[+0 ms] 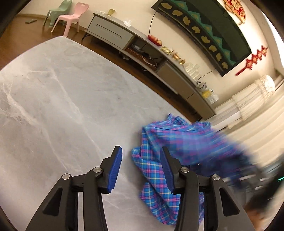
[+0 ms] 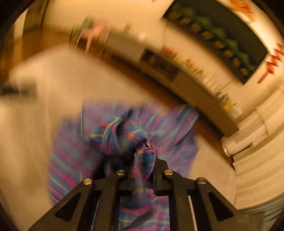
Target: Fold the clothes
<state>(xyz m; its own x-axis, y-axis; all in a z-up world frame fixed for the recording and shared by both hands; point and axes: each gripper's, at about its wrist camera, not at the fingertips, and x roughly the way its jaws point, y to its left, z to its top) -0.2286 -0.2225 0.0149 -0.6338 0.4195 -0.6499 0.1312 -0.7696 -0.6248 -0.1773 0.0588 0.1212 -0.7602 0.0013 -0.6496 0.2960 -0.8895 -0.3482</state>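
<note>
The left tool (image 1: 141,167) stands open, its 2 blue ribbed pads (image 1: 116,170) apart with only bare worktop between them. Its right finger lies over the edge of the plaid shirt (image 1: 170,142), but nothing is pinched. The right tool (image 2: 143,160) is closed on a bunched fold of that same shirt: cloth is gathered into a knot-like twist right at the fingertips and trails back between the black fingers. The right wrist view is heavily smeared, so finer detail of the grip cannot be made out.

The shirt, blue with pink and yellow checks, lies crumpled on the grey marbled worktop (image 1: 53,106), near its far right edge in the left wrist view; its right part is lifted and blurred.

Beyond the worktop a long grey TV cabinet (image 1: 113,33) runs along the wall, with a red fruit dish (image 1: 156,40) on top. A pink chair (image 1: 74,17) and a green chair (image 1: 60,10) stand on the wooden floor.
</note>
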